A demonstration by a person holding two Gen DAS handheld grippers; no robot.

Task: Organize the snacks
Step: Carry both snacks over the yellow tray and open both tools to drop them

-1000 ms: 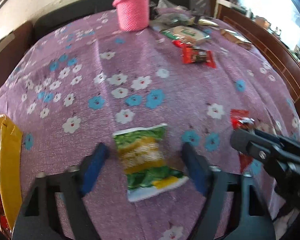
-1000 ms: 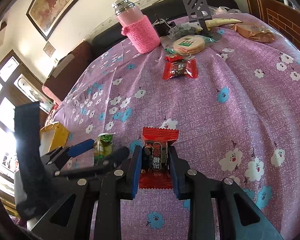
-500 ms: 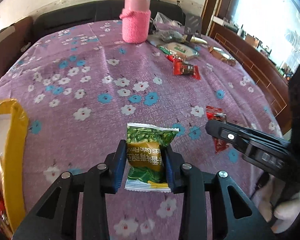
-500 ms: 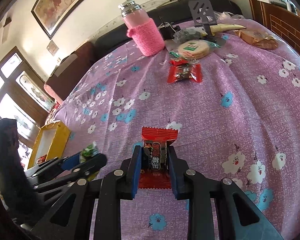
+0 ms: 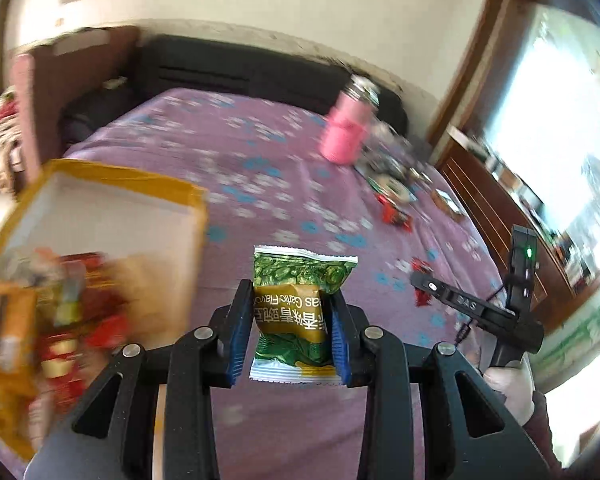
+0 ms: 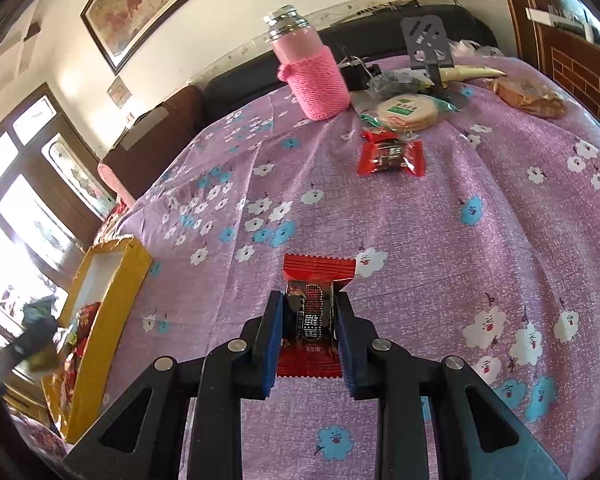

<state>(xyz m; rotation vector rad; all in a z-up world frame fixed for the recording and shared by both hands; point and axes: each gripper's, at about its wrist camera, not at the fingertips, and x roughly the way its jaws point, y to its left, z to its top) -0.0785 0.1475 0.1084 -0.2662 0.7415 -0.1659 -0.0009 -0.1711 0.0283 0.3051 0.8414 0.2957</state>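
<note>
"Garlic Flavor" on green snack packet (image 5: 296, 312)

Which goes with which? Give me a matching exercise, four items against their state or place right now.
Items
1. green snack packet
2. red snack packet
3. pink bottle
4. yellow box

States
A. stands upright at the far end of the table
B. clamped in the right gripper
C. sits at the table's left edge with snacks inside
D. clamped in the left gripper

Pairs: 1-D, 2-B, 3-A, 4-C
</note>
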